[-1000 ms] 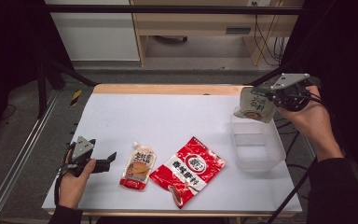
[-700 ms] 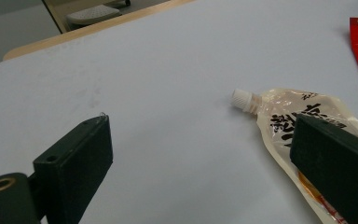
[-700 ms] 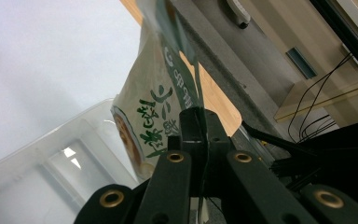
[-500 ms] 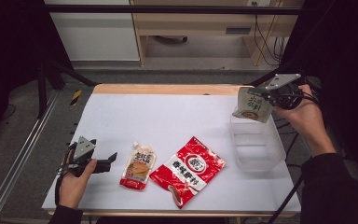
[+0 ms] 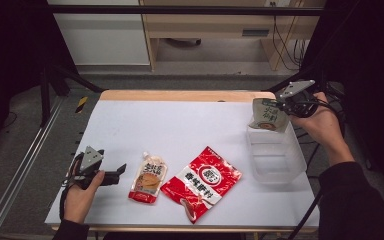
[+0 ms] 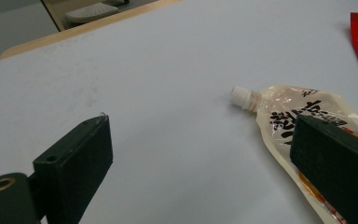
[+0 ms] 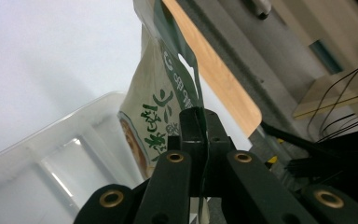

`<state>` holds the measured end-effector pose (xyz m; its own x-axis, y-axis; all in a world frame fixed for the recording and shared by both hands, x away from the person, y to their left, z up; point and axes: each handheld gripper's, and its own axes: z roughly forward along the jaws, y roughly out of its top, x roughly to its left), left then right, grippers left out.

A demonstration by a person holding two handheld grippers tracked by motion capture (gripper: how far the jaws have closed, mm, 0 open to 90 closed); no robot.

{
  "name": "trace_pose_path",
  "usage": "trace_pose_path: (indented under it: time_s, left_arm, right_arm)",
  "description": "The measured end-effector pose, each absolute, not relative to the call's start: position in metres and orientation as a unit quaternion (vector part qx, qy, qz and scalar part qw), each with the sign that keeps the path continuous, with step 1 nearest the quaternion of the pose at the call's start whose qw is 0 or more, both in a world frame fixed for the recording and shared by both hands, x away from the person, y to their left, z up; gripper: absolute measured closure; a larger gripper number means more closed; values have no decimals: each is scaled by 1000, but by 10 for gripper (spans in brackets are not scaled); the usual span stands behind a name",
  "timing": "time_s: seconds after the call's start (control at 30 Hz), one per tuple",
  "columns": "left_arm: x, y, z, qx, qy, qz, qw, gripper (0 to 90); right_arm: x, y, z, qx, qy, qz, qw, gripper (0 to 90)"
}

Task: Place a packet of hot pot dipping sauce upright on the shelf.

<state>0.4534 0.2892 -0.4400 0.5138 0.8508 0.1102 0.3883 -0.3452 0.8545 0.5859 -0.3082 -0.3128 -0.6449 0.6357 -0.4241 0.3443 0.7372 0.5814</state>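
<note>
Right hand-held gripper [image 5: 283, 106] is clamped on the edge of a green-printed pouch [image 5: 268, 115], which hangs over the far end of the clear bin [image 5: 276, 159] at the counter's [image 5: 190, 125] right. Left hand-held gripper [image 5: 120, 171] rests near-left, jaws apart, beside a spouted pouch [image 5: 148, 177].

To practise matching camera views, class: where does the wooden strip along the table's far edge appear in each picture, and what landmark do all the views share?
High view: the wooden strip runs level across the middle, along the far side of the table.
Left gripper view: a slanting band at upper left.
Right gripper view: a diagonal band at upper centre, behind the green pouch.
Shared landmark: the white tabletop that it borders.
</note>
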Motion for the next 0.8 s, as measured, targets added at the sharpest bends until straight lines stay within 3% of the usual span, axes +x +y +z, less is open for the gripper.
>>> trace_pose_path:
  time_s: [0.3,0.57,0.8]
  left_arm:
    - [454,287,-440,773,398,282,406,56]
    - [455,287,-440,776,395,280,405,56]
    - [455,286,-441,777,394,279,404,55]
  right_arm:
    - [594,-313,-335,298,880,235,285,900]
    - [603,-322,-341,328,868,236,288,900]
    - [606,-325,-344,344,863,237,285,842]
